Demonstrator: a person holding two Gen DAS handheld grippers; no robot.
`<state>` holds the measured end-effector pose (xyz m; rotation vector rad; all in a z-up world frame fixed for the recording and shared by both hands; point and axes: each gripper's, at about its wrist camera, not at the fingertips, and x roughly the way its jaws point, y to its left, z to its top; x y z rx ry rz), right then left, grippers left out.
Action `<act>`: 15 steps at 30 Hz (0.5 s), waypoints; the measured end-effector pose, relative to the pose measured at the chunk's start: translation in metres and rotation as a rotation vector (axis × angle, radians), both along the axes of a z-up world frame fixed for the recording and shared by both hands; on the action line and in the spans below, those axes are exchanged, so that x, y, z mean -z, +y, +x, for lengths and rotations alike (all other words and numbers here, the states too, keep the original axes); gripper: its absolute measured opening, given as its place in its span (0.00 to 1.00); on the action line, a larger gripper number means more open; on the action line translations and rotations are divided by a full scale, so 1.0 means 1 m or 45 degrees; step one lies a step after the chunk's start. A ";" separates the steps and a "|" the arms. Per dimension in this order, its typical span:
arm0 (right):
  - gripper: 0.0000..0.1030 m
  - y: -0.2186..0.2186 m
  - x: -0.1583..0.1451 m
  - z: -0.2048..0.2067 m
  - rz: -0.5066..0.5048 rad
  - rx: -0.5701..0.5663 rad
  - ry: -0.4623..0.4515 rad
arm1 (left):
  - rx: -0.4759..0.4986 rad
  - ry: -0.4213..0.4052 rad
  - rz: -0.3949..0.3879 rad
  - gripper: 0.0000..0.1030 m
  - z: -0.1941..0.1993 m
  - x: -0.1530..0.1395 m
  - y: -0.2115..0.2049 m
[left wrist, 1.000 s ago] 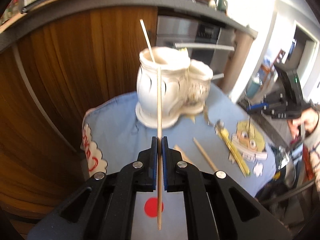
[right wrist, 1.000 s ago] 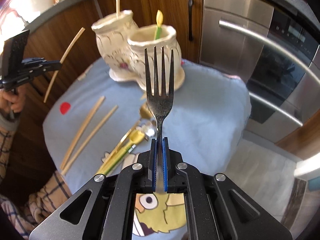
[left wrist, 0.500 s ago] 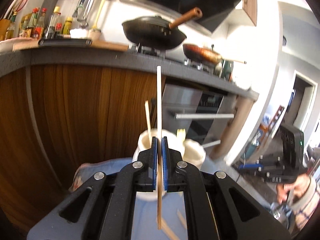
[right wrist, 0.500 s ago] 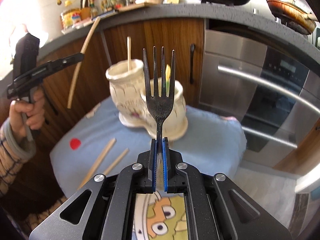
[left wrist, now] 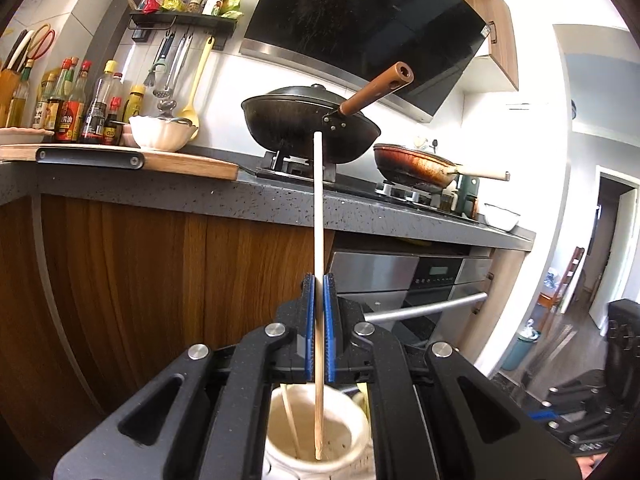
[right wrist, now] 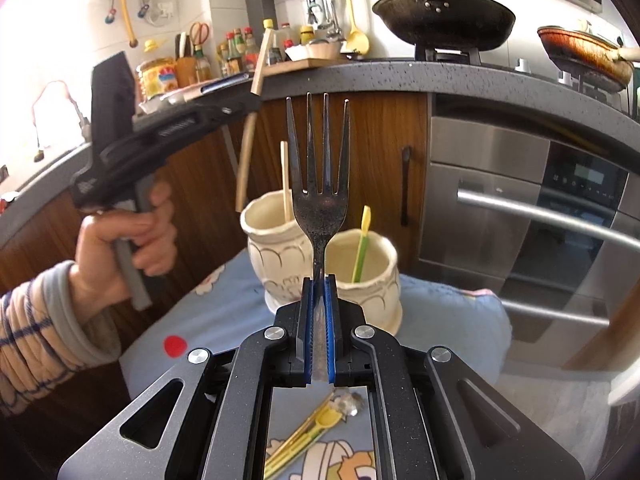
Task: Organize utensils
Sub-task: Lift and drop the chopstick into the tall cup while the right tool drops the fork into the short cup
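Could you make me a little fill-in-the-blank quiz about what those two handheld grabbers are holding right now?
1. The right gripper has its jaws shut on a dark metal ____.
2. The left gripper has its jaws shut on a wooden ____.
3. The white holder's left cup already has one chopstick in it, while the right cup has a ____ utensil handle sticking out.

Missing words: fork; chopstick; yellow.

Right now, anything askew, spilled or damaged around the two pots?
Nothing spilled or damaged. Both white pots stand upright on the blue cloth. One yellow utensil lies loose on the cloth, not yet sorted. The chopstick and the fork sit straight in shut jaws.
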<state>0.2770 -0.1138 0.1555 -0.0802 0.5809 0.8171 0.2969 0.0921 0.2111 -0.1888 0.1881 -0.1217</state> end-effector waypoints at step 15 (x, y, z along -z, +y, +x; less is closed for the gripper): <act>0.06 0.007 -0.032 0.007 0.084 0.088 -0.127 | -0.006 0.112 0.070 0.04 -0.002 0.054 -0.005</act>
